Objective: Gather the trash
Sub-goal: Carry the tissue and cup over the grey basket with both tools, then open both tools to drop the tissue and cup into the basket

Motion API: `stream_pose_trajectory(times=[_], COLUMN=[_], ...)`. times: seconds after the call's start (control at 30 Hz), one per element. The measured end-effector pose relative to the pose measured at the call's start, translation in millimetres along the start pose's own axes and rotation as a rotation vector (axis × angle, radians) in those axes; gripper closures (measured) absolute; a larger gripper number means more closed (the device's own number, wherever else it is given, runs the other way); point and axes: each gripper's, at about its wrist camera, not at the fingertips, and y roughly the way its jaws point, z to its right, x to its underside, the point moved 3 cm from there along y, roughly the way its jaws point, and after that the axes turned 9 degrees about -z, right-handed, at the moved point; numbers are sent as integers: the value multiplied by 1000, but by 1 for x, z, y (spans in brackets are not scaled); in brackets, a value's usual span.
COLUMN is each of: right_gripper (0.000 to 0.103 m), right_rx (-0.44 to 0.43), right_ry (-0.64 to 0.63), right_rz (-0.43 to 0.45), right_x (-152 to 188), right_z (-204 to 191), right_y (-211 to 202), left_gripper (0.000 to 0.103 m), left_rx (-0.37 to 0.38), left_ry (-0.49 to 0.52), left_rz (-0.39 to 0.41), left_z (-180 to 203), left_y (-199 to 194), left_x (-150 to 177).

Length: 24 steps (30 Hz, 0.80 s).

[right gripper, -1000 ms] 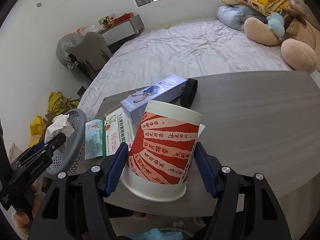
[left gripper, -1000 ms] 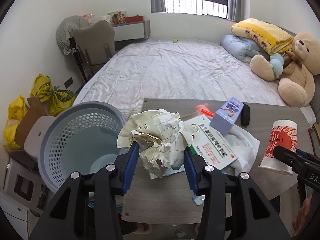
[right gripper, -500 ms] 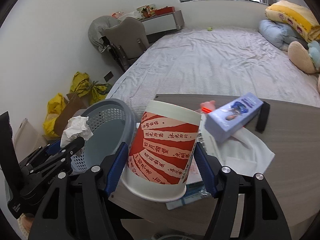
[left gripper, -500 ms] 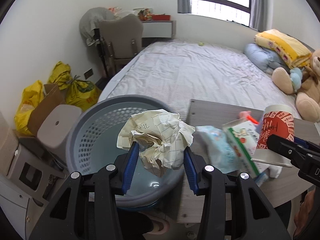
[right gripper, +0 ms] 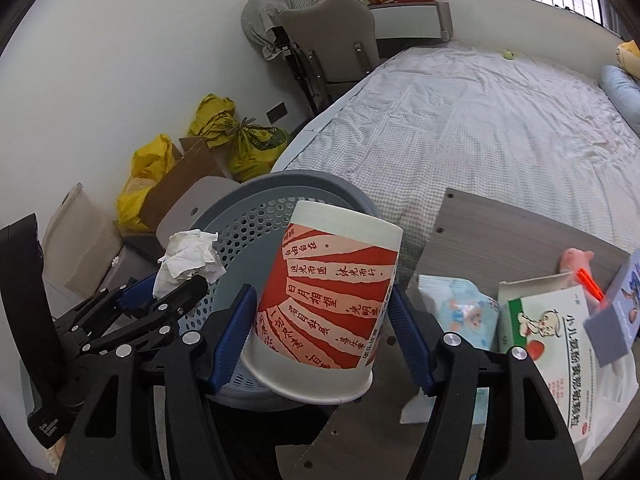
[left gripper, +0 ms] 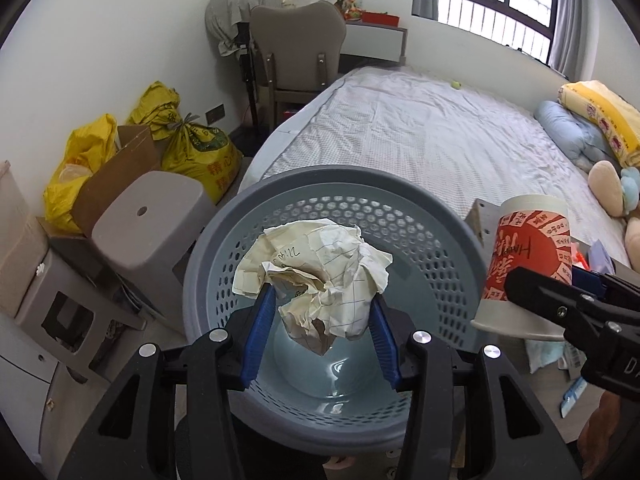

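Observation:
My left gripper [left gripper: 320, 304] holds a crumpled ball of lined paper [left gripper: 320, 276] between its blue pads, right above the inside of the grey perforated basket [left gripper: 340, 174]. Its jaws are opening, with the paper still between them and touching the pads. My right gripper [right gripper: 320, 294] is shut on a red and white paper cup [right gripper: 332, 292], tilted over the basket's right rim [right gripper: 304, 184] beside the table corner. In the right wrist view the left gripper [right gripper: 176, 284] shows at the left with the paper [right gripper: 188, 256]. The cup [left gripper: 524, 256] also shows at the right of the left wrist view.
The wooden table [right gripper: 500, 232] at the right carries a medicine box [right gripper: 552, 344], a tissue pack [right gripper: 460, 308] and a blue box [right gripper: 616, 320]. Left of the basket stand a grey stool [left gripper: 152, 216] and yellow bags [left gripper: 192, 148]. A bed [left gripper: 420, 132] lies behind.
Both grippers have swung left from over the table to over the basket, carrying the paper ball and the cup with them.

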Motion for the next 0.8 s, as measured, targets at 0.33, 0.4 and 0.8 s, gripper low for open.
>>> stream_pose_trajectory(times=[0.33,0.4,0.8], right_gripper=[38,38,26], right_rx=[-12,-9,14], right_ry=[-27,-33,-25], right_rz=[-44,-48,-18], right_x=[-12,-13,-9], right_z=[-15,-17,-17], right_y=[31,34,28], left_gripper=[50,49,28], left_rx=[6,7,-21], left_ry=[-49,-58,-104], left_rz=[-18,-22,-4], left_z=[-20,-23,-39], left_y=[17,19,12], left_x=[-1,0,3])
